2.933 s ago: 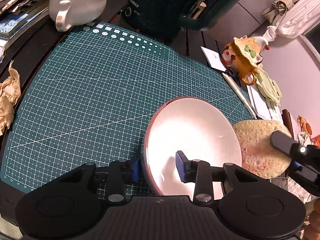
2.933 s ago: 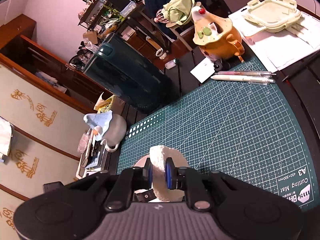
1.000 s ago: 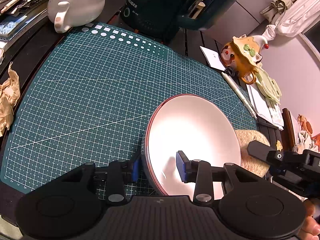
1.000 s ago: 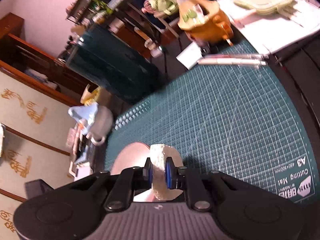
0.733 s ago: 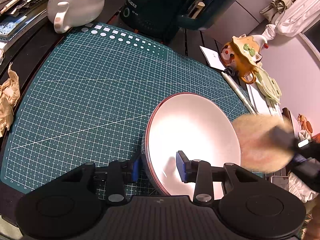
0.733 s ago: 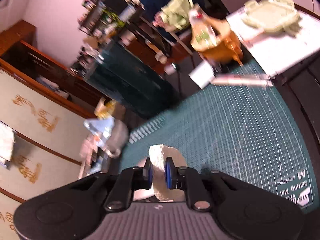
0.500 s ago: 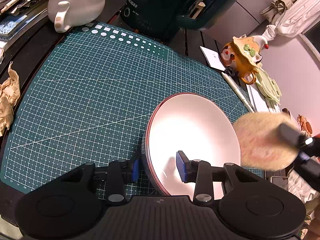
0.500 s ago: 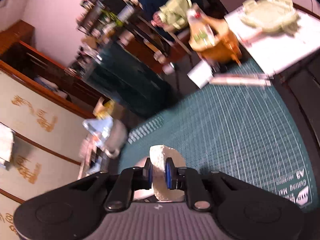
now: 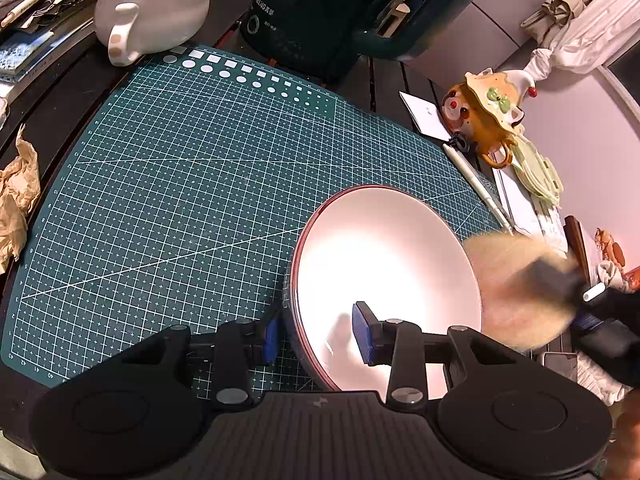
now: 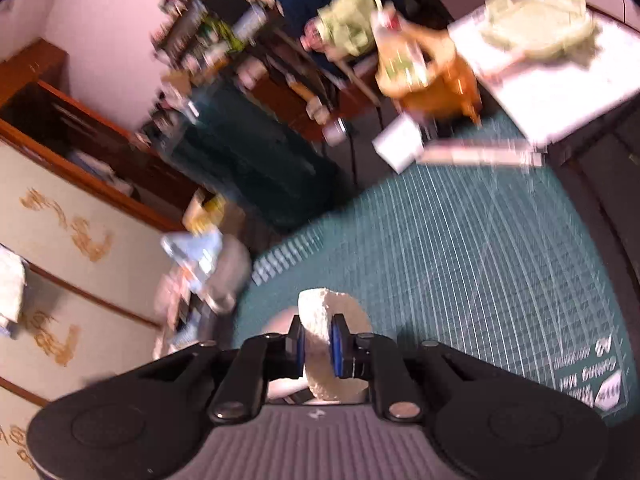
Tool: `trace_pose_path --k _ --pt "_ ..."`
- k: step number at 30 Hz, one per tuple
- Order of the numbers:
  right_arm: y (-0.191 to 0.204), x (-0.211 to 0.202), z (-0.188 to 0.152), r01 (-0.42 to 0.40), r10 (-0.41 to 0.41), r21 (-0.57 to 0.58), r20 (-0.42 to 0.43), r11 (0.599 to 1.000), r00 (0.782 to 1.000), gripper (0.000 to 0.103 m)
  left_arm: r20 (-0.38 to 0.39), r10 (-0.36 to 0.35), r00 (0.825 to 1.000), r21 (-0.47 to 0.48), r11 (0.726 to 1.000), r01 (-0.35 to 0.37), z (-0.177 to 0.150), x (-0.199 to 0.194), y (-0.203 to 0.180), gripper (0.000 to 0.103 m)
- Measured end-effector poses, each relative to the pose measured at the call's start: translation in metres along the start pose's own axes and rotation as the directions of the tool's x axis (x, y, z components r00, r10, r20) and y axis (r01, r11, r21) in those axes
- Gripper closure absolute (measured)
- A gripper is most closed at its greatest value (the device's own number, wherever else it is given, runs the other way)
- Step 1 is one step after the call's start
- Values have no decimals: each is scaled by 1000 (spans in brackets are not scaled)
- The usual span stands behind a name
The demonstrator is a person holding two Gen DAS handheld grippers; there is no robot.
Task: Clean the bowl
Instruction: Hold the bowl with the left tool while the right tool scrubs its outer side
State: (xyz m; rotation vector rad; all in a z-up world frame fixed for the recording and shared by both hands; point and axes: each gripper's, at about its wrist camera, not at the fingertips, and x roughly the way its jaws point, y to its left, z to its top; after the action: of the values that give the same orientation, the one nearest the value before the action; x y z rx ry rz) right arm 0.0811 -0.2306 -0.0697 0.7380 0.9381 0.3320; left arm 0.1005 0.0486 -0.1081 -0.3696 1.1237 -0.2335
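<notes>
While your left gripper pinches the bowl rim, tilting it steady over the mat, your right gripper clamps the sponge beside its far edge for wiping.

Dark slatted table; ahead of left gripper: green cutting mat, teapot, kettle base, crumpled paper.

Green cutting mat across dark desk. Blue-lidded teapot at far left corner, dark green kettle beside. Orange figurine mug far right, white pen near; crumpled paper left.
</notes>
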Motion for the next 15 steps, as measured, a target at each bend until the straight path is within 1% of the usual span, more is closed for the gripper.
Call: trace_pose_path --k 3,4,7,8,10,12,15 --pt "-4 -3 4 17 -17 26 -5 1000 1000 91 -1 -1 1000 -2 1000 1 0 0 0 67" --pt "-2 -15 6 -16 14 33 33 999 999 91 -1 -1 1000 -2 1000 1 0 0 0 67" --pt "3 -24 9 -43 42 19 68 999 997 91 -1 -1 1000 0 1000 1 0 0 0 67" --pt "3 -21 8 -36 36 14 61 999 998 91 -2 0 1000 1 1000 0 1 0 0 67" --pt "-2 -6 4 3 -3 18 12 1000 1000 91 -2 -1 1000 -1 1000 1 1 0 0 67" --pt "-5 -1 3 21 -21 31 -7 999 1000 91 -1 0 1000 -3 1000 0 1 0 -1 67" --pt "0 -12 5 -15 14 26 30 1000 999 91 -2 -1 1000 -5 1000 1 1 0 -2 67"
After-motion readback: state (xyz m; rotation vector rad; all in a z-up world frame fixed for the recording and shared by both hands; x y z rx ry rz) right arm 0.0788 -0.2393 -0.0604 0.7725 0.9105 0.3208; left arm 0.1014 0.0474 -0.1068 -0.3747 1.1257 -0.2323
